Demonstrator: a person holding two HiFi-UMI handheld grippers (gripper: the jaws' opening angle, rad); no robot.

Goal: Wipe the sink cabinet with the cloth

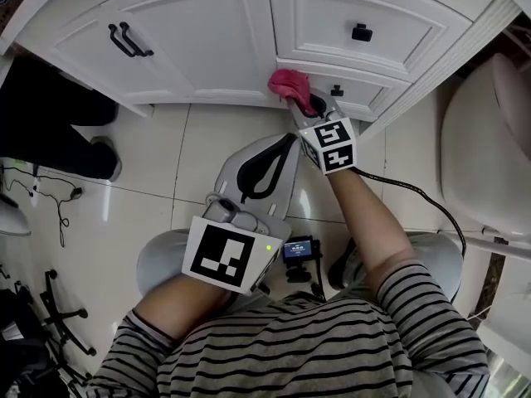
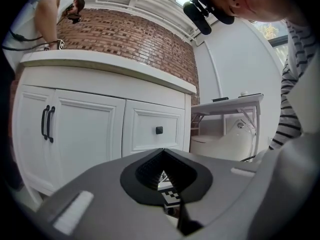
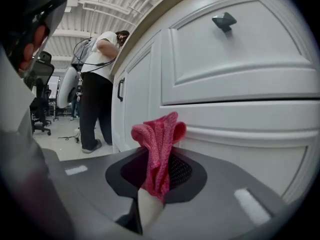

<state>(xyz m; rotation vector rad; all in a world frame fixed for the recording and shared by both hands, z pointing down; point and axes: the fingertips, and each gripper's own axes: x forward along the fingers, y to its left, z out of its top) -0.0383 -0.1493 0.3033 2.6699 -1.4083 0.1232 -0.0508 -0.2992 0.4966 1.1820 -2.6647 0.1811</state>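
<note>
The white sink cabinet point(image 1: 207, 23) fills the top of the head view, with two doors on the left and drawers on the right. My right gripper point(image 1: 305, 104) is shut on a pink cloth point(image 1: 289, 83), and the cloth touches the moulding under the upper drawer. In the right gripper view the cloth point(image 3: 157, 149) sticks up bunched from the jaws of the right gripper point(image 3: 155, 184), against the cabinet point(image 3: 240, 74). My left gripper point(image 1: 286, 142) hangs lower over the floor tiles, shut and empty. Its own view faces the cabinet point(image 2: 85, 129) past the left gripper point(image 2: 162, 156).
A person in black trousers point(image 1: 50, 114) stands at the cabinet's left end. Cables point(image 1: 50, 189) and a chair base point(image 1: 58, 313) lie on the floor at left. A white toilet point(image 1: 489, 139) stands close on the right. Black door handles point(image 1: 129, 40) and a drawer knob point(image 1: 361, 32) protrude.
</note>
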